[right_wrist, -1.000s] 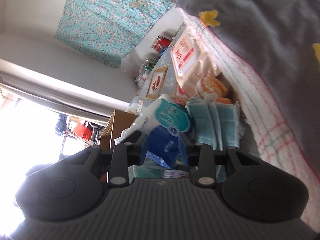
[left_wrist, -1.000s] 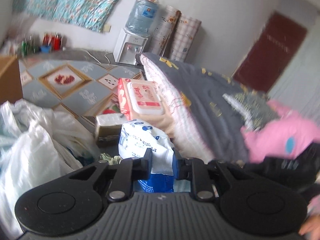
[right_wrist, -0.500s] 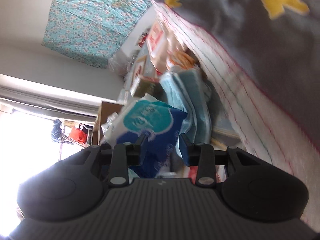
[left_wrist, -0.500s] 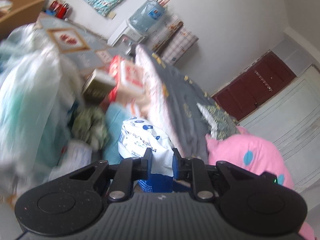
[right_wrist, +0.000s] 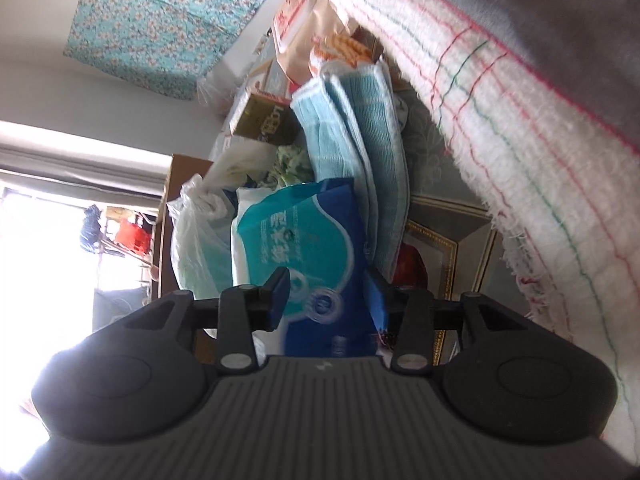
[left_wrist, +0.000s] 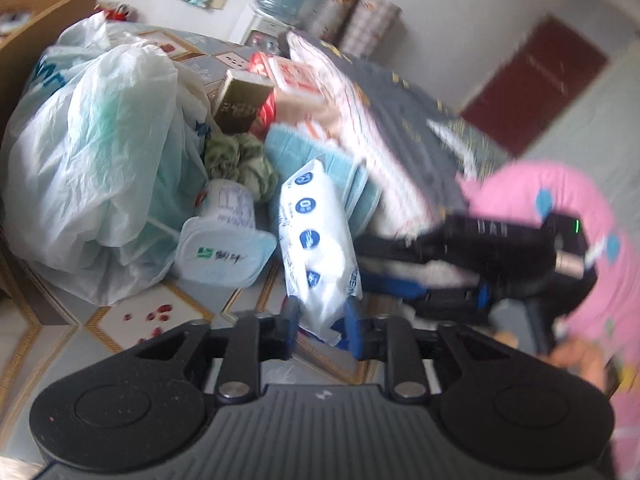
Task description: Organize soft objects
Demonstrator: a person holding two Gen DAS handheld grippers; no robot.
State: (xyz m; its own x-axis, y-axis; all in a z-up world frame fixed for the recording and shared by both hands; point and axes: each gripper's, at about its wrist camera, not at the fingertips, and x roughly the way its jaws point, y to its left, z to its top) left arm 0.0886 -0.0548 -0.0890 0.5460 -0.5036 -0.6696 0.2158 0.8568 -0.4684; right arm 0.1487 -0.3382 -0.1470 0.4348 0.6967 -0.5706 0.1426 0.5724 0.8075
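Opening, both tongs (left_wrist: pixel 320 326) (right_wrist: pixel 326 296) bracket the tissue pack (left_wrist: pixel 318 252) — folded towels (right_wrist: pixel 356 136) just beside.

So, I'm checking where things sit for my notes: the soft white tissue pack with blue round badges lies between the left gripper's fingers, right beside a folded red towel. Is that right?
Not quite. The soft white tissue pack with blue round badges does lie between the left gripper's fingers, but the folded towel beside it is light blue, not red. The left wrist view shows this.
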